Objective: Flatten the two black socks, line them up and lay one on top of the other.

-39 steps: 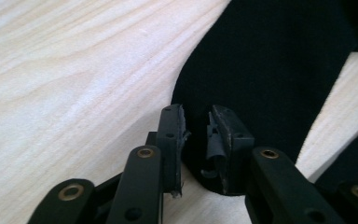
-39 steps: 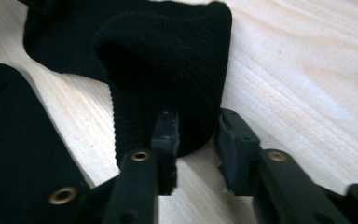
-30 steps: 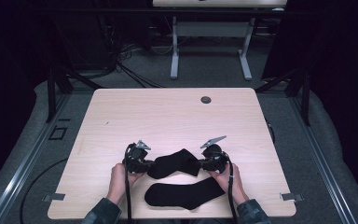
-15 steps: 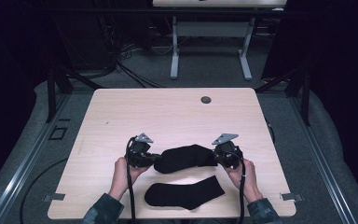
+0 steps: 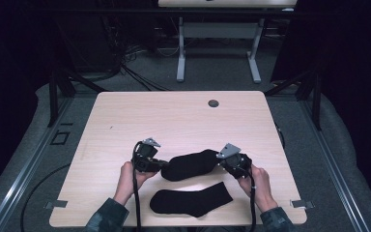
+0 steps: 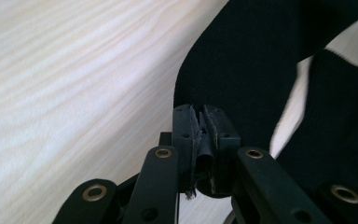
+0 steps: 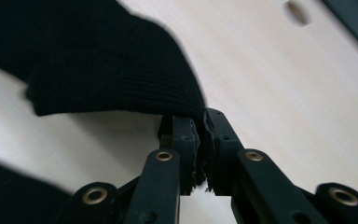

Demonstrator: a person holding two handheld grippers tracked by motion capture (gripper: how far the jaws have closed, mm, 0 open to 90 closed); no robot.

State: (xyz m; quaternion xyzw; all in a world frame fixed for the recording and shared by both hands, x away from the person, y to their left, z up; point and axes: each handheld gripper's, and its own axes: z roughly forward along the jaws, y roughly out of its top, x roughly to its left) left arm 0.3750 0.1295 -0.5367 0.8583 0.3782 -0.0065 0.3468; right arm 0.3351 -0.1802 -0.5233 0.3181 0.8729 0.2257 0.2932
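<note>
A black sock is stretched between both grippers just above the light wooden table. My left gripper is shut on its left end, and the left gripper view has the jaws pinching the sock edge. My right gripper is shut on the sock's other end; in the right gripper view the knit fabric runs into the closed jaws. A second black sock lies flat near the table's front edge, and it lies at the right in the left gripper view.
A small round dark grommet sits near the table's far edge, also visible as a dark hole in the right gripper view. Another desk's white legs stand on the floor beyond. Bare tabletop lies behind the socks.
Both grippers have moved apart and a little forward, pulling the held sock out straighter. The right gripper moved rightward. The front sock has stayed in place.
</note>
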